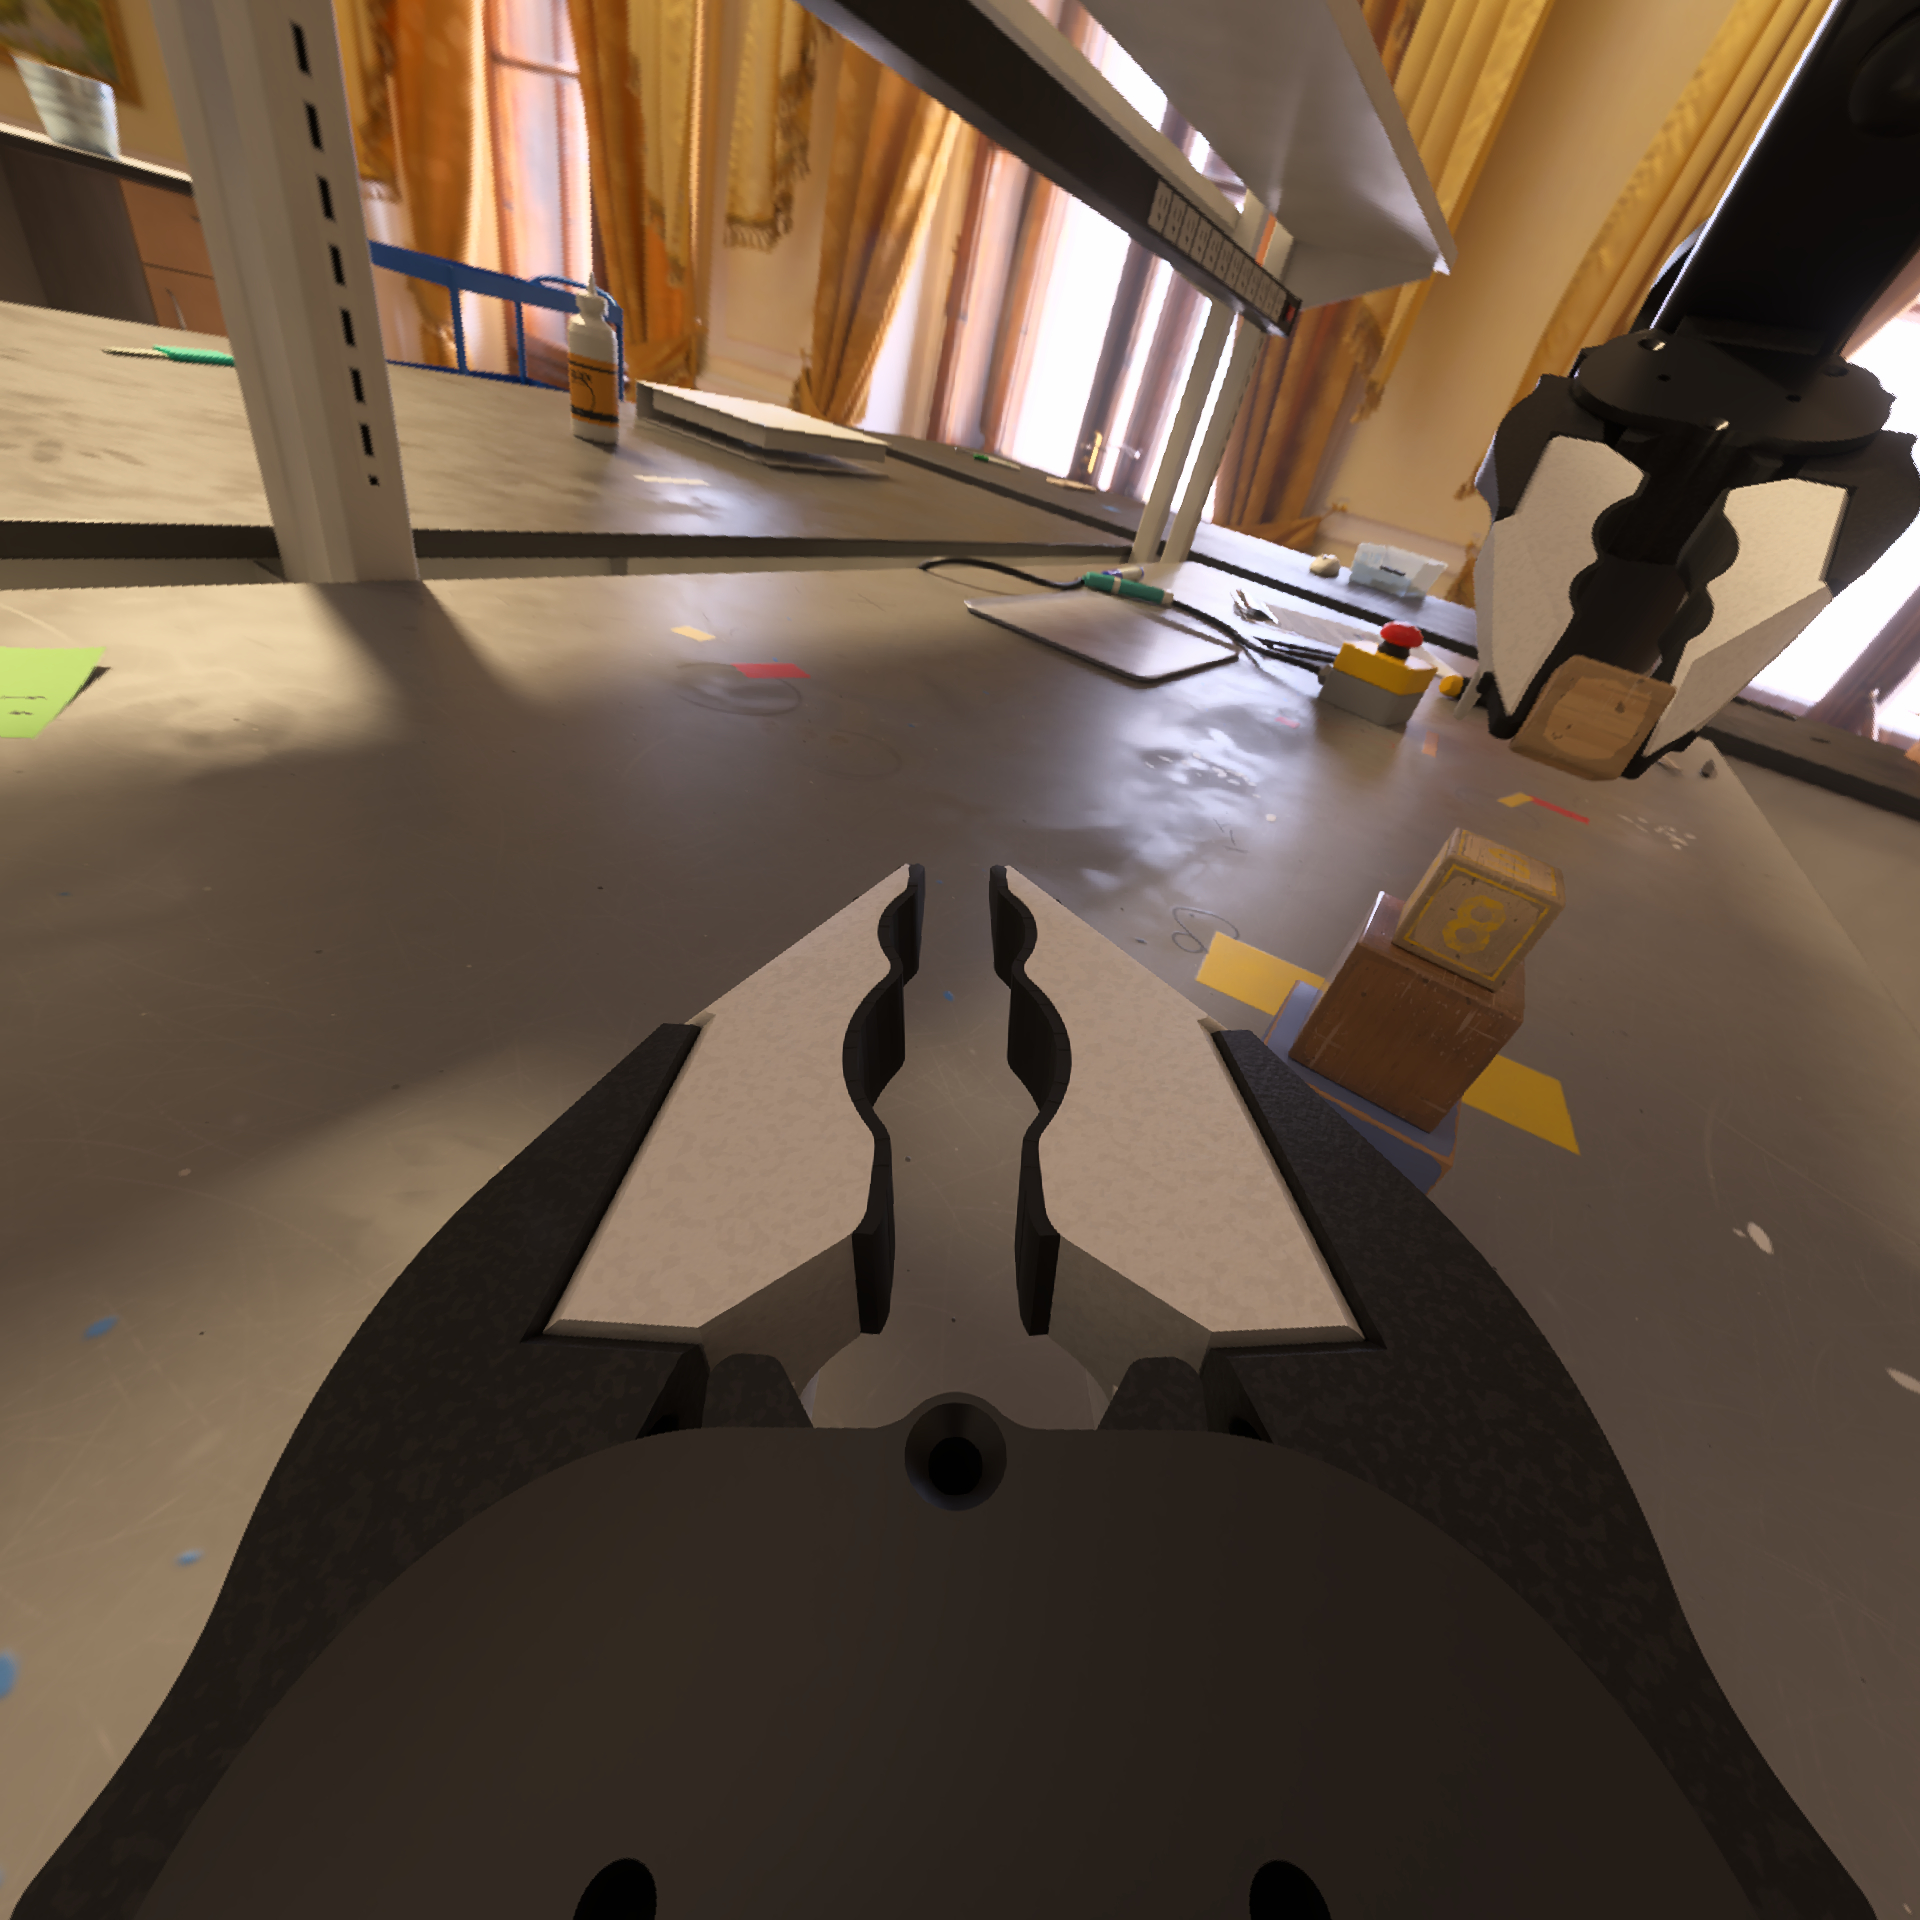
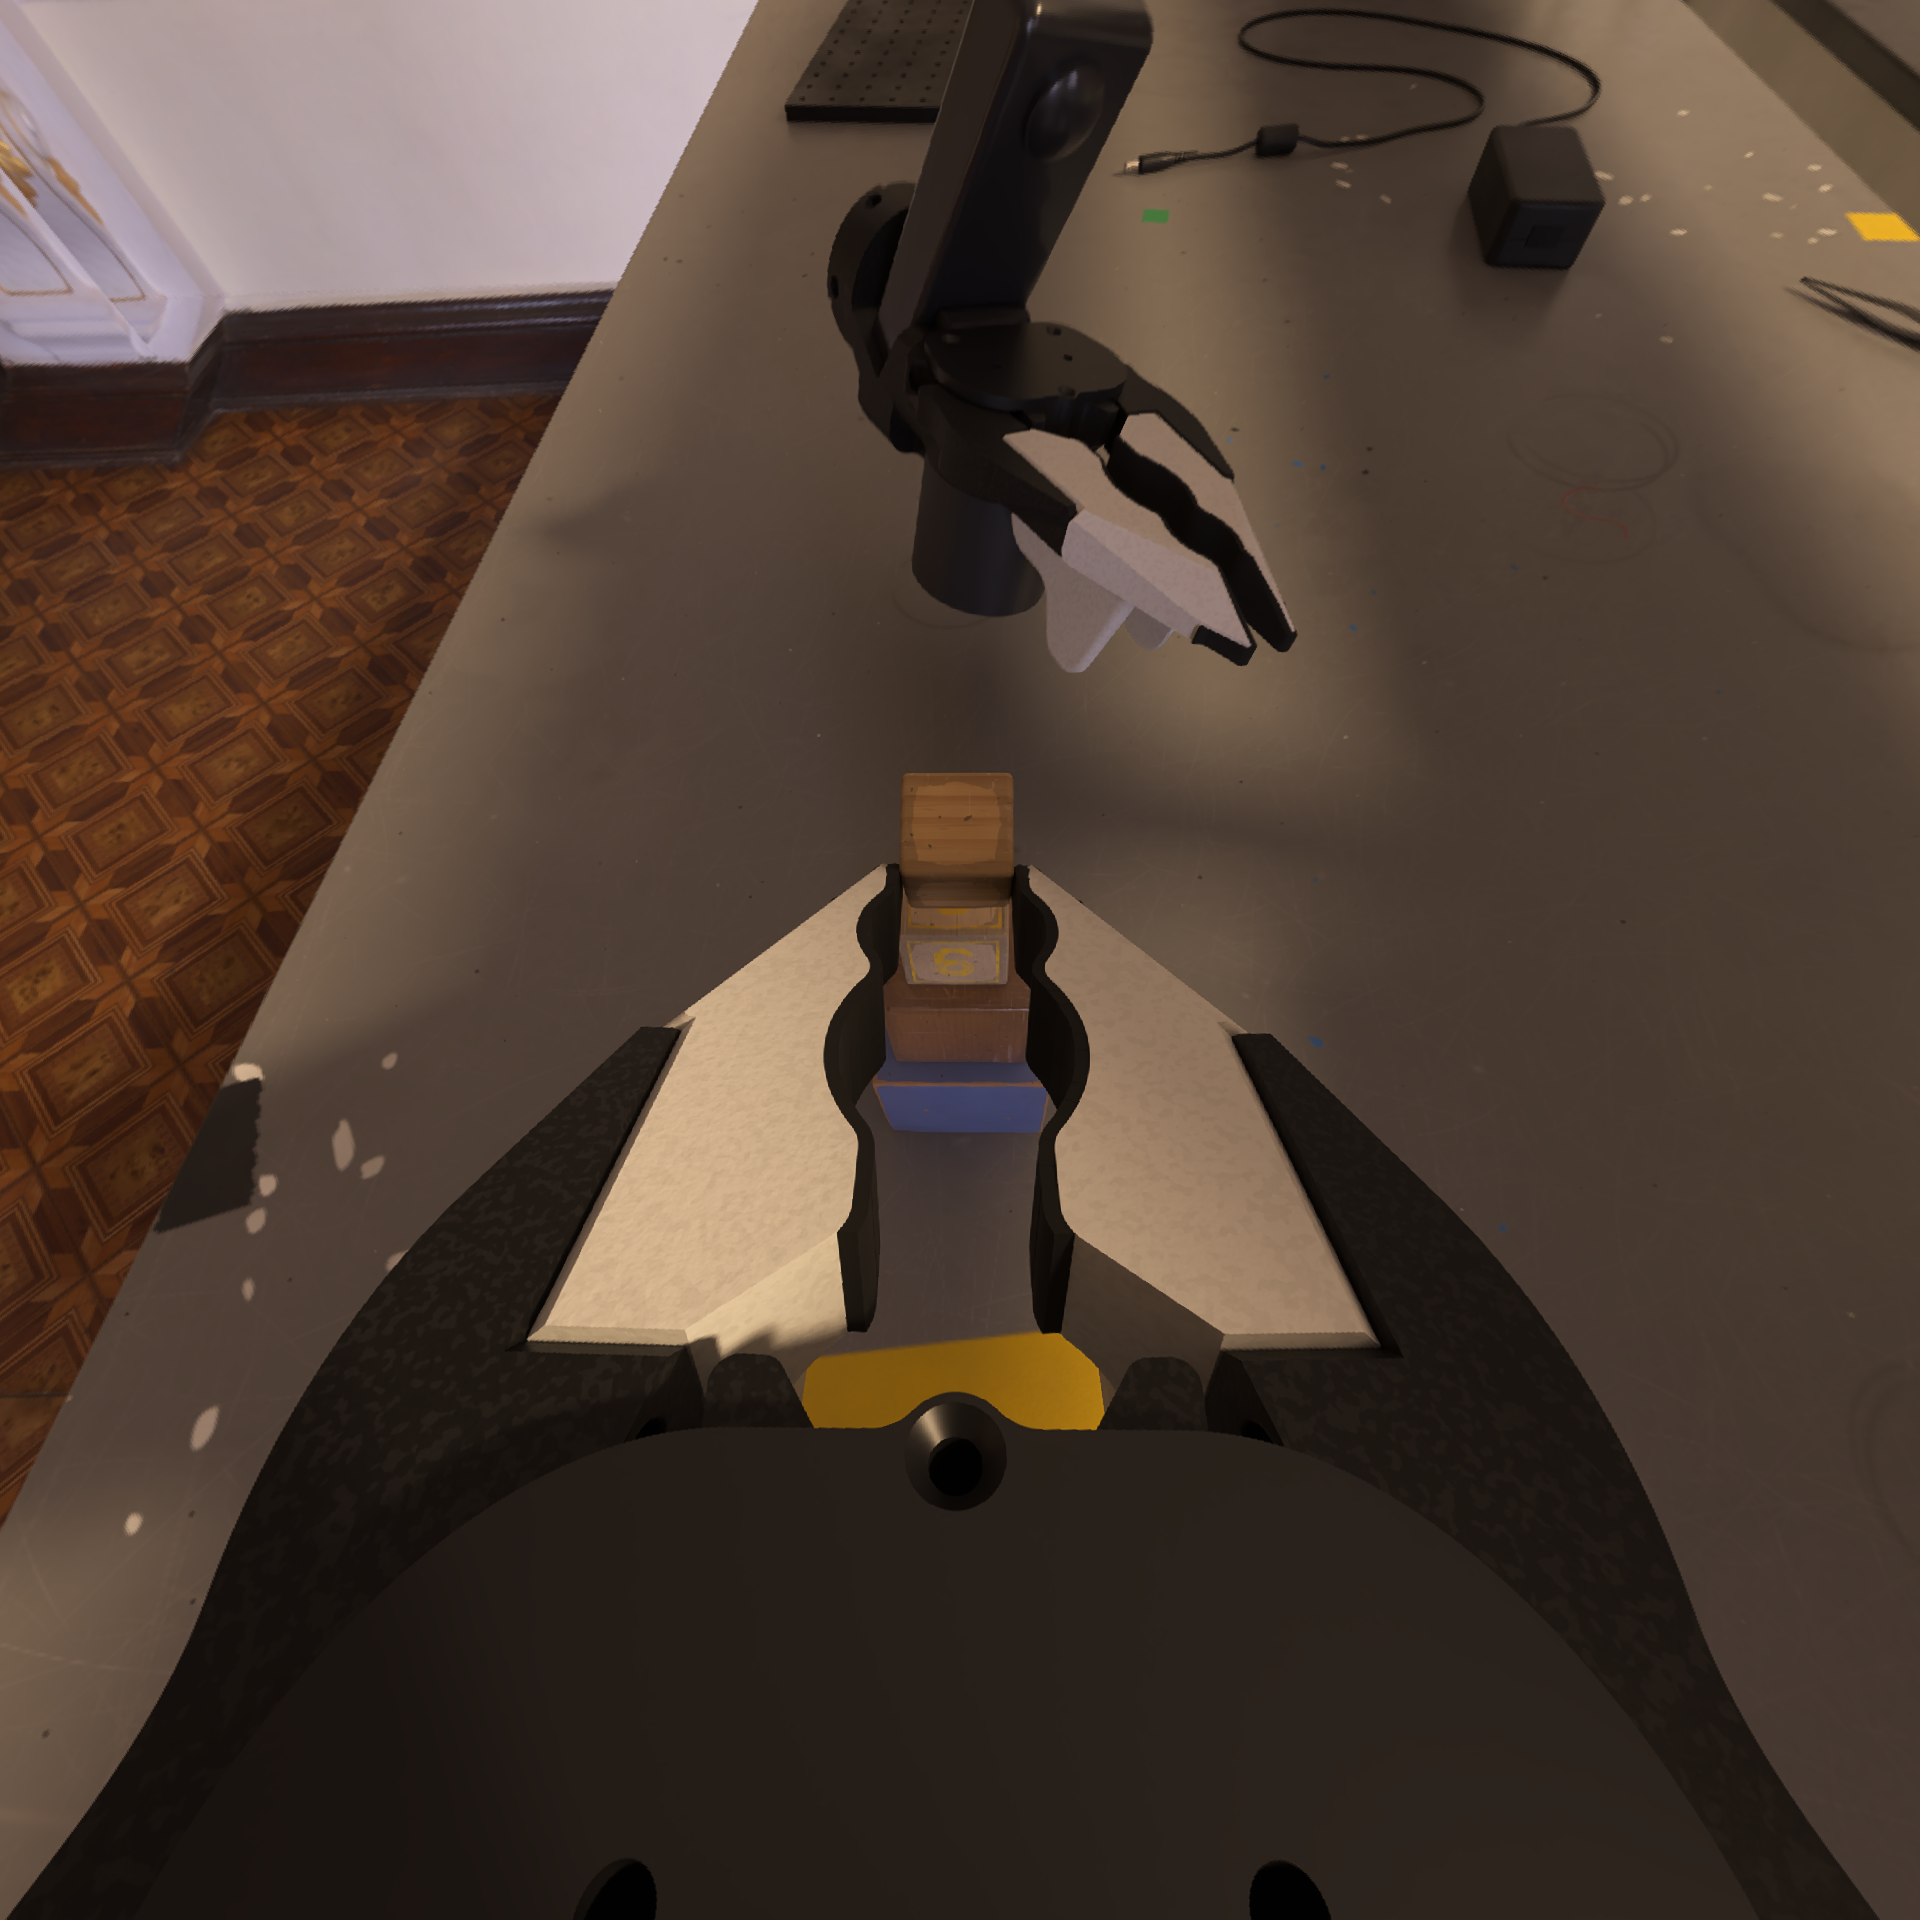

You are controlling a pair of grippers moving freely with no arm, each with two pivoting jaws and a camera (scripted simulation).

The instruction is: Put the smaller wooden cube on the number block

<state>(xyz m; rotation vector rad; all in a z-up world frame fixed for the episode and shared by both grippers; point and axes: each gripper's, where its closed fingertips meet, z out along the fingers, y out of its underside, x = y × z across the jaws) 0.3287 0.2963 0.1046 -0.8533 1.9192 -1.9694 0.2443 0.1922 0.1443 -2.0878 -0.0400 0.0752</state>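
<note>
My right gripper (image 2: pixel 956 878) is shut on the smaller wooden cube (image 2: pixel 956 821) at its fingertips. It holds the cube in the air above a stack. The stack is the number block (image 2: pixel 954 951) on a larger wooden cube (image 2: pixel 956 1023) on a blue block (image 2: pixel 956 1101). In the left wrist view the held cube (image 1: pixel 1584 712) hangs clear above the number block (image 1: pixel 1475 914), a little beyond it. My left gripper (image 1: pixel 956 878) is empty, its jaws a narrow gap apart, low over the table to the left of the stack.
The stack stands on yellow tape (image 1: pixel 1522 1101). A yellow box with a red button (image 1: pixel 1382 670), a flat grey pad (image 1: pixel 1122 634) and a cable lie behind. A white shelf post (image 1: pixel 301 312) and a bottle (image 1: pixel 592 364) stand at the far left. The table edge (image 2: pixel 499 582) drops to the floor.
</note>
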